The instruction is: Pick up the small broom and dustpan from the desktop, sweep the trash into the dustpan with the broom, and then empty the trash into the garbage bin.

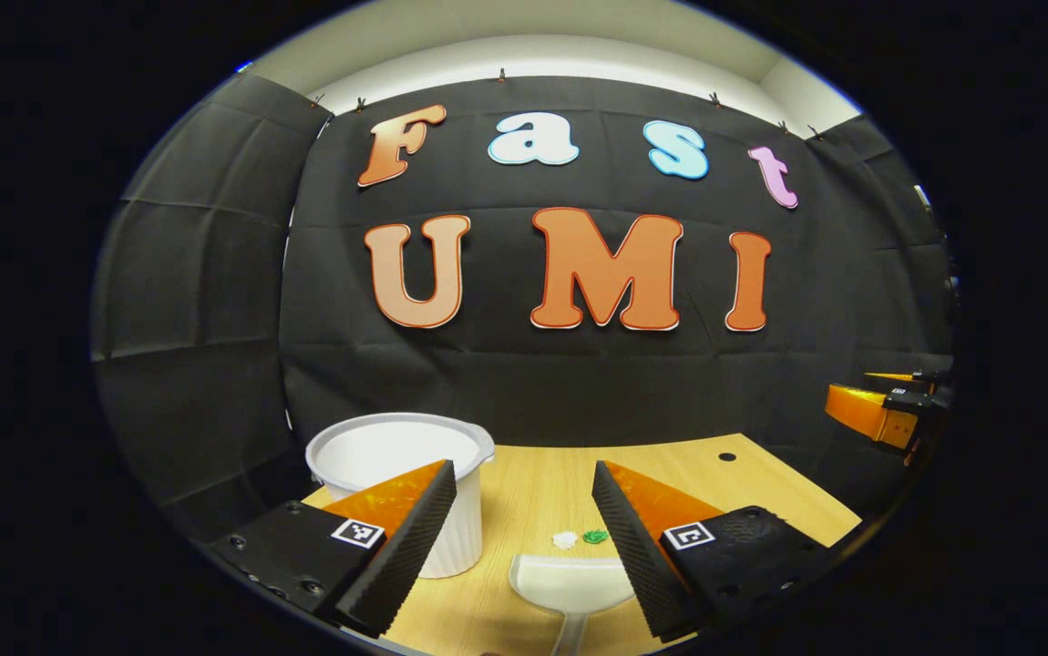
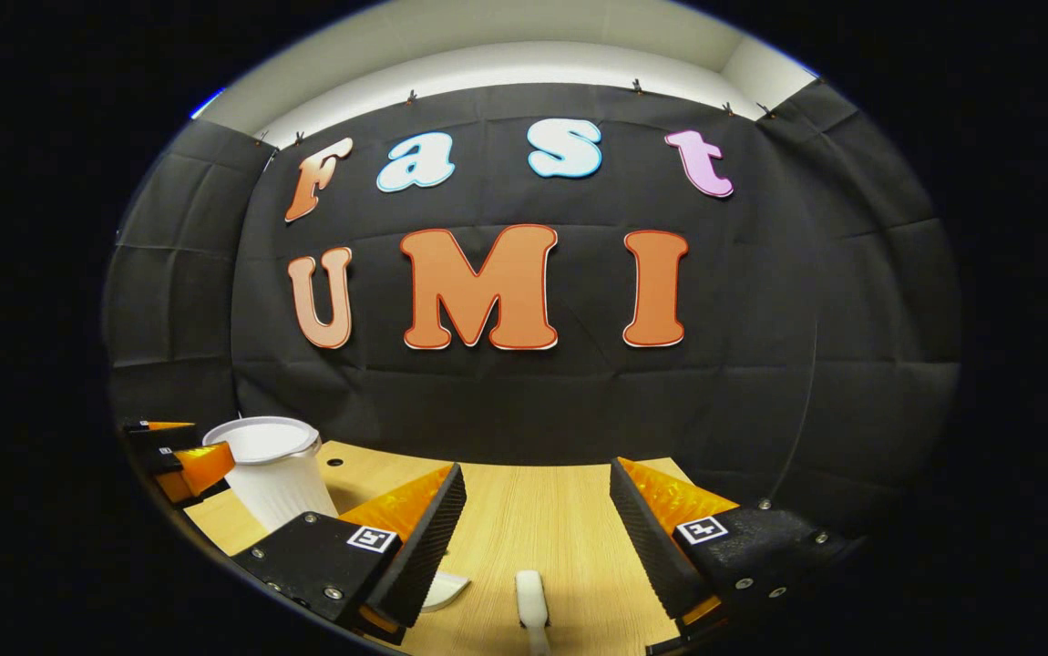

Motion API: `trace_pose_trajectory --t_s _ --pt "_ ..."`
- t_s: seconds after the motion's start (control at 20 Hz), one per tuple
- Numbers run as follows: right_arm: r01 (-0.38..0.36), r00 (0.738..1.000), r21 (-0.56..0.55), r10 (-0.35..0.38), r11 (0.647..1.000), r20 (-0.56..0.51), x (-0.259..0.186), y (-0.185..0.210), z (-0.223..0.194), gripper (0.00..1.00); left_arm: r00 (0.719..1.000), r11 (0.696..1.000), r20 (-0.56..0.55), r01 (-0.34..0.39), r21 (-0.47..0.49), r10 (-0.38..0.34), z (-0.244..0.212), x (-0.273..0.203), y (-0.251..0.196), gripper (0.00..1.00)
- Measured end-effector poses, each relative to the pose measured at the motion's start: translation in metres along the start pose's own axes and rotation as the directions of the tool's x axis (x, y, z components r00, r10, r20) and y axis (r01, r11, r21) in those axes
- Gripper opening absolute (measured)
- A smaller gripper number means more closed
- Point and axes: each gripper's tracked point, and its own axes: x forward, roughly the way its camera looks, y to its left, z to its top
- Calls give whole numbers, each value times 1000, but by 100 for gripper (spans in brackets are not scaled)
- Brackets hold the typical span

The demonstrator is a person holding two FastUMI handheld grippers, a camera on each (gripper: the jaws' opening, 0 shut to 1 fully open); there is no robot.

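Dustpan (image 1: 571, 585) and broom (image 2: 531, 597) lie ungrasped on the wooden surface (image 1: 533, 492).
White and green trash (image 1: 579, 538) is seen just beyond the dustpan, the white garbage bin (image 1: 405, 483) beside it; both grippers' jaws are spread apart, black cloth walls behind.

White ribbed plastic bin (image 1: 415, 474), white plastic dustpan (image 1: 571, 583), white broom handle (image 2: 531, 597) on the pale wood-grain desktop (image 1: 542, 492); white scrap (image 1: 564, 539) beside green scrap (image 1: 594, 537); orange-and-black left gripper (image 1: 524, 538).
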Motion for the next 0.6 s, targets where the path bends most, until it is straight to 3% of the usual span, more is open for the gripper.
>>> trace_pose_trajectory --t_s 0.45,0.6 --pt "11 1000 -3 -11 1000 12 -2 -2 0 95 999 998 -17 45 40 -44 -8 18 -18 95" --pt "16 1000 -18 -16 1000 8 5 0 -2 96 997 998 -42 63 15 -62 -17 20 -18 95"
